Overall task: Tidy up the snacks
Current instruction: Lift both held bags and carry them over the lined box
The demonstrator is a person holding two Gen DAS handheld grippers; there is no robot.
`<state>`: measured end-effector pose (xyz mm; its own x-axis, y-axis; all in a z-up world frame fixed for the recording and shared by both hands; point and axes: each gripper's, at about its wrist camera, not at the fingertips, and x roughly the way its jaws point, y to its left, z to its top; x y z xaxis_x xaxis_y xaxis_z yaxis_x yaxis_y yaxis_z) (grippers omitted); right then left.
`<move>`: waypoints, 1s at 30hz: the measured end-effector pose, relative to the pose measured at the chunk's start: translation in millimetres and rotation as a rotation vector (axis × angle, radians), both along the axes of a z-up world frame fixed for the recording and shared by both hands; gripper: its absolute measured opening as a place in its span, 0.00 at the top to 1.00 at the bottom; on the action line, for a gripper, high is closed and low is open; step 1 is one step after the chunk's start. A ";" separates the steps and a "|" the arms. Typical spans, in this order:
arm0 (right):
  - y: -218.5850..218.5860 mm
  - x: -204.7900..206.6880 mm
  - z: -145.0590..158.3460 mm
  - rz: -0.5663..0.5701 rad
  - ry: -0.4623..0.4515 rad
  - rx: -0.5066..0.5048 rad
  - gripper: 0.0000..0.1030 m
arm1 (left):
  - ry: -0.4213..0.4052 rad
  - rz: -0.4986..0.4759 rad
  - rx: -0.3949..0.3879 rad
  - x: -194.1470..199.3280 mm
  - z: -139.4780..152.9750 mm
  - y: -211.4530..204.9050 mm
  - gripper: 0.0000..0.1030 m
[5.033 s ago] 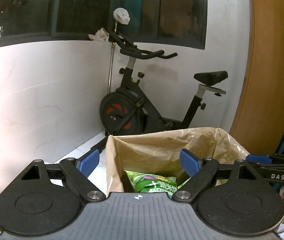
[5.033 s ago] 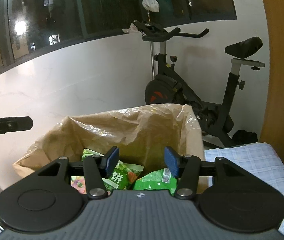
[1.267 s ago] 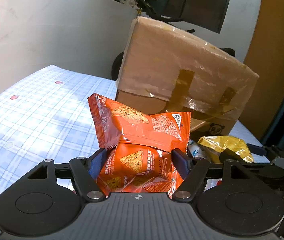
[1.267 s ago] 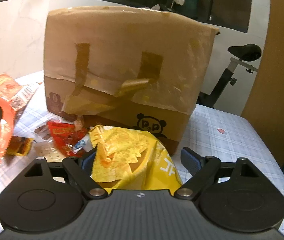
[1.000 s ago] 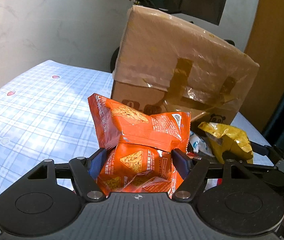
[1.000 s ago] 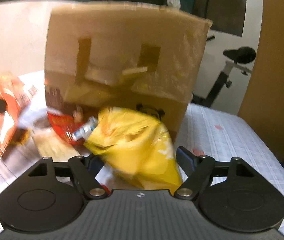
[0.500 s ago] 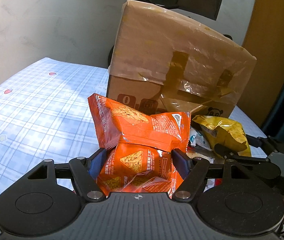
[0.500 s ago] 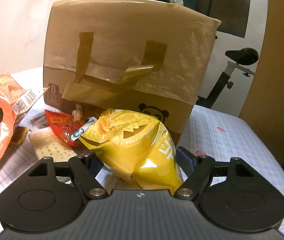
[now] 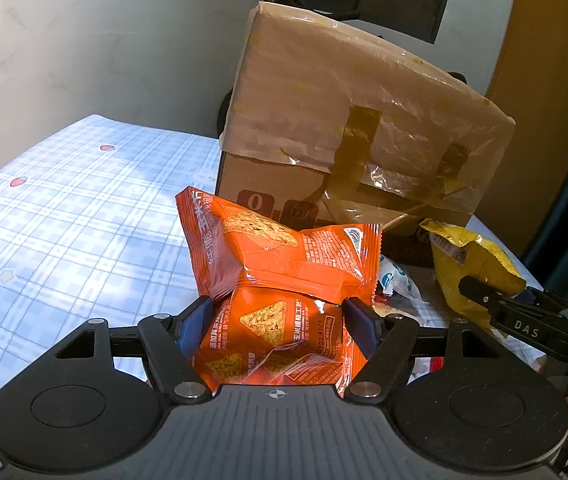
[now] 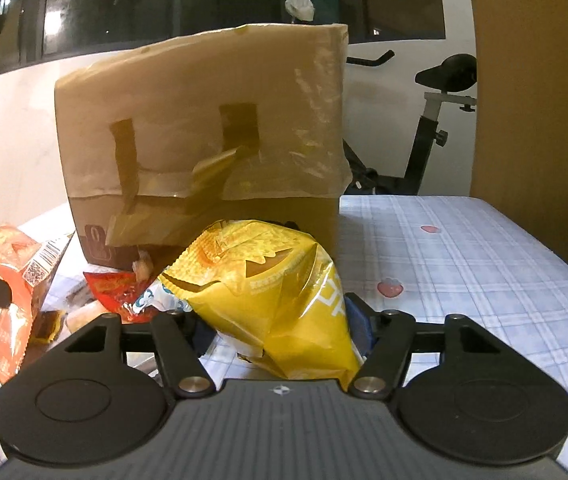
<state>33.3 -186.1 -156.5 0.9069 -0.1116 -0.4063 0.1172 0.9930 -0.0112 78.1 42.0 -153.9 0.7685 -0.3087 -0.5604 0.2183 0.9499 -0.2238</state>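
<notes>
My left gripper is shut on an orange snack bag and holds it above the table, in front of the tall cardboard box. My right gripper is shut on a yellow snack bag, held up before the same box. The yellow bag and the right gripper's finger show at the right of the left wrist view. The orange bag shows at the left of the right wrist view. The box's inside is hidden.
Loose snacks lie at the box's foot: a red packet, a white-blue packet and a pale biscuit pack. A blue checked cloth covers the table. An exercise bike stands behind, a wooden panel to the right.
Five seconds ago both grippers were open over the box's open top. Now each holds a bag low in front of the box. In the last second the yellow bag has risen and the box looks nearer.
</notes>
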 end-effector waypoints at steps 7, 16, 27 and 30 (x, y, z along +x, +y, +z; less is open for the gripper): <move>-7.5 -16.8 17.0 -0.017 -0.059 0.027 0.36 | -0.050 -0.027 -0.045 -4.4 18.7 4.8 0.28; -18.1 -43.8 71.3 -0.024 -0.168 0.102 0.36 | -0.108 -0.066 -0.066 -9.9 59.2 8.6 0.28; -21.5 -27.8 167.5 0.017 -0.264 0.189 0.36 | -0.255 -0.054 -0.051 -7.7 139.1 20.1 0.28; -24.8 -13.9 189.0 0.003 -0.259 0.203 0.37 | -0.295 -0.047 -0.058 -4.6 156.0 19.8 0.28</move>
